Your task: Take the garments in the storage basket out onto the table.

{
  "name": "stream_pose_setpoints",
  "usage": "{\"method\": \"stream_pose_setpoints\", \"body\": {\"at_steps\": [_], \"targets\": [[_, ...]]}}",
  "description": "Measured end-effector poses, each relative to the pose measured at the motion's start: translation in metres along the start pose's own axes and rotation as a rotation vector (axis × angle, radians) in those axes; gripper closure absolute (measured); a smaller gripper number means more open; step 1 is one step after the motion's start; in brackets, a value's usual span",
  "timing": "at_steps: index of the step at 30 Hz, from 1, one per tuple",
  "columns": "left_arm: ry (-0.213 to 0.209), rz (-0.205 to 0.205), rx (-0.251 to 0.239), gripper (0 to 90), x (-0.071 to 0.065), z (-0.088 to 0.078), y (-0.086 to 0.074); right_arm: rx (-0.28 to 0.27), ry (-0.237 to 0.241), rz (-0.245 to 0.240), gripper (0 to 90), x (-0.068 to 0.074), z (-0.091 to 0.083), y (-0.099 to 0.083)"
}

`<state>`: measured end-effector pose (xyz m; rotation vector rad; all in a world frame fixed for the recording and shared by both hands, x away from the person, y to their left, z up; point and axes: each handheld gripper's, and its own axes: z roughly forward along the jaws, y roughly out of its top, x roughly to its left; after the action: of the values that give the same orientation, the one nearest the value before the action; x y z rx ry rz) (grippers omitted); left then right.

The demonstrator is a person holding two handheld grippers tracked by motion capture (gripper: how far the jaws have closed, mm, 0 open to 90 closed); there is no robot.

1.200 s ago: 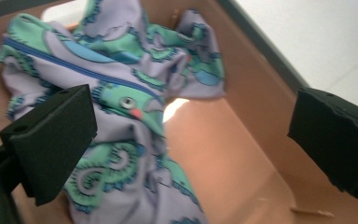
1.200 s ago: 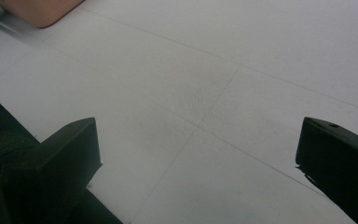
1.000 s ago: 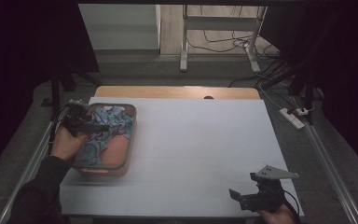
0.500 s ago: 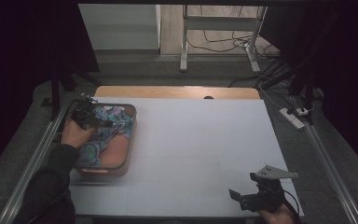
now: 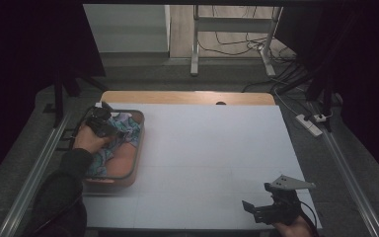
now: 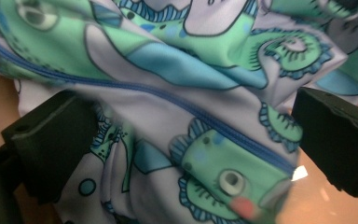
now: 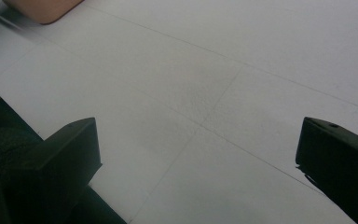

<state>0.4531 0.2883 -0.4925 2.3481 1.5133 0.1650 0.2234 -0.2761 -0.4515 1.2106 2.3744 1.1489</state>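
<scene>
Fish-printed green-and-blue zippered fabric pouch [image 6: 191, 107] lies bunched in the orange plastic tub [image 5: 128, 175]; left gripper [image 5: 109, 129] straddles it, jaws wide, gripping nothing. Right gripper [image 5: 256, 212] idles agape. Next: pinch, lift.

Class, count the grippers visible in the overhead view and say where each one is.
2. The left gripper is over the patterned cloth in the basket; the right gripper is near the table's front right edge.

The left gripper [image 5: 109, 129] is held at the table's far left by a hand [image 5: 90, 140], the dark-sleeved forearm extended forward; its jaws are spread wide. The right gripper [image 5: 256, 212] is kept low at the near right edge, jaws likewise parted.
</scene>
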Motion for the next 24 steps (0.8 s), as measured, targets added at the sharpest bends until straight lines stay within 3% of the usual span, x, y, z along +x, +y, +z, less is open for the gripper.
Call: {"method": "stream_pose_setpoints", "body": {"at_steps": [3, 4, 5, 6, 8, 10, 12, 14, 17, 24], "targets": [[-0.042, 0.030, 0.069, 8.3, -0.005, 0.011, -0.002, -0.001, 0.000, 0.000, 0.0, 0.000, 0.000, 0.000], [0.007, 0.048, 0.074, 9.1, -0.008, 0.013, -0.003, -0.002, 0.001, -0.002, 0.0, 0.000, 0.000, 0.000], [0.048, 0.059, 0.082, 16.3, -0.011, 0.012, -0.002, -0.002, 0.002, -0.006, 0.0, 0.001, 0.000, 0.000], [0.055, 0.061, 0.086, 23.8, -0.011, 0.011, -0.002, -0.002, 0.001, -0.006, 0.0, 0.001, 0.000, 0.000], [0.061, 0.036, 0.091, 36.0, -0.010, 0.007, -0.003, -0.001, 0.001, -0.008, 0.0, 0.001, 0.001, 0.000], [0.057, 0.010, 0.115, 56.4, -0.009, 0.002, -0.004, -0.001, 0.001, -0.012, 0.0, 0.001, 0.001, 0.000], [0.023, -0.034, 0.139, 68.7, -0.007, 0.000, -0.005, 0.001, 0.003, -0.013, 0.0, 0.001, 0.001, 0.000], [-0.011, -0.049, 0.159, 72.7, -0.005, -0.003, -0.005, 0.003, 0.001, -0.012, 0.0, 0.001, 0.001, 0.000], [-0.023, -0.041, 0.156, 74.2, -0.005, -0.008, -0.005, 0.003, 0.001, -0.014, 0.0, 0.001, 0.001, 0.000], [-0.093, -0.080, 0.050, 75.1, 0.001, -0.031, -0.007, 0.004, 0.000, -0.011, 0.0, 0.001, 0.001, 0.000]]}}
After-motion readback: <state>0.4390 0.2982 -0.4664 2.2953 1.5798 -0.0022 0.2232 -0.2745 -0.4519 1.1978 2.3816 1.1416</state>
